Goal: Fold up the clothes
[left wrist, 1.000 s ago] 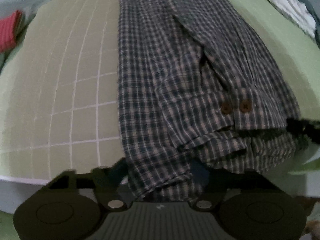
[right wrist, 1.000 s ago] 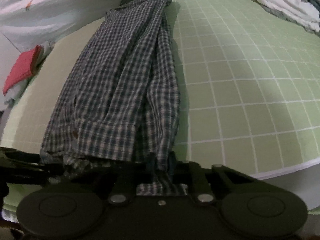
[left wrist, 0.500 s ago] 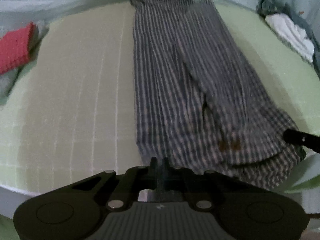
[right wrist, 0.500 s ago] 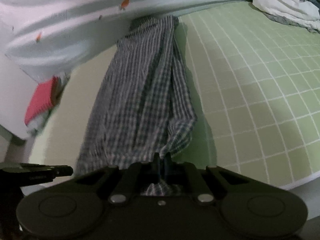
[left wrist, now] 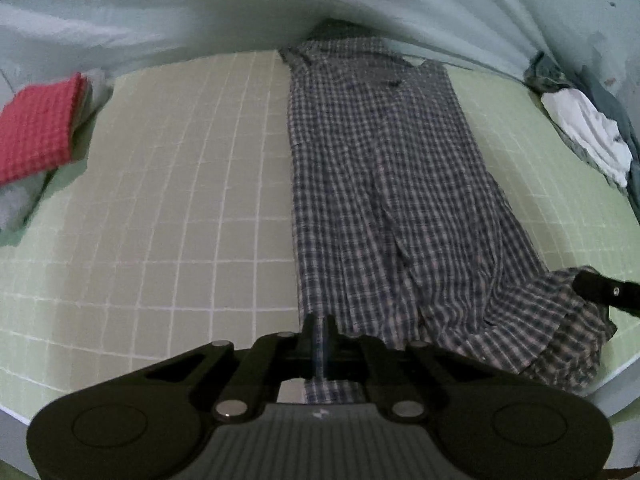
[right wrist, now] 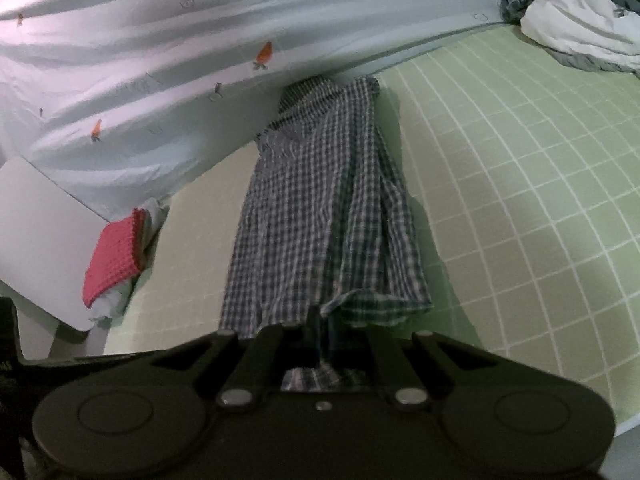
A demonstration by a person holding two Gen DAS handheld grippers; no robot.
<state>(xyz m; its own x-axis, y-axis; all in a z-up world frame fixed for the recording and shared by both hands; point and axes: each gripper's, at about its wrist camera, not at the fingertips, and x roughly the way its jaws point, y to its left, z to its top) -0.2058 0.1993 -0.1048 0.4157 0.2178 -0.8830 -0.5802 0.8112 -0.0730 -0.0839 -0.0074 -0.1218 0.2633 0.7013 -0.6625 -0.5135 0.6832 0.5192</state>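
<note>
A folded red waffle towel point(left wrist: 36, 128) sits at the far left edge of the green grid mat point(left wrist: 180, 200). The checked shirt point(left wrist: 384, 200) lies lengthwise along the mat — left gripper point(left wrist: 319, 322) pinching its near-left hem corner, right gripper point(right wrist: 320, 314) clamped on the near-right corner. White clothes point(left wrist: 588, 136) are heaped far right.

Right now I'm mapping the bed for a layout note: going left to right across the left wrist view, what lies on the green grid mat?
red folded cloth → bare green grid mat → checked shirt → white crumpled garment
</note>
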